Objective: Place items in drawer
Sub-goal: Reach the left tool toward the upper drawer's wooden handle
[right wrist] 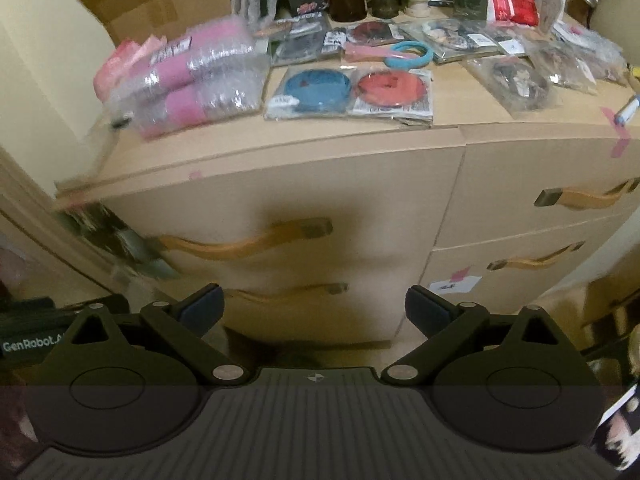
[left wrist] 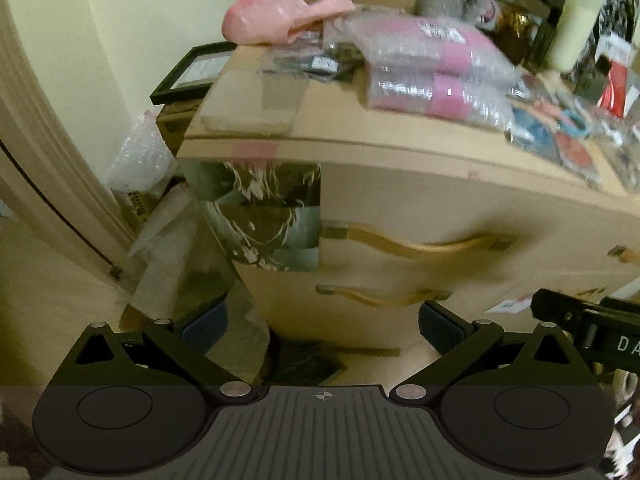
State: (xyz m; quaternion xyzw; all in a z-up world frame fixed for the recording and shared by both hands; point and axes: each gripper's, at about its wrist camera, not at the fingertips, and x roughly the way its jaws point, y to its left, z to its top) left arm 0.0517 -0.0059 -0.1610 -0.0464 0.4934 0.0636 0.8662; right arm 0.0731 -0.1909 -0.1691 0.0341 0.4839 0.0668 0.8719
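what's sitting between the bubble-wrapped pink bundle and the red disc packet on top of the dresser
A bagged blue ring packet lies between the pink bundle and the red disc packet, clearest in the right wrist view.

I read "GenRobot" in white on the black body of the left gripper (right wrist: 28,344), at the left edge of my right wrist view. On the right gripper (left wrist: 600,332), in my left wrist view, only "DA" shows. Other labels are too blurred.
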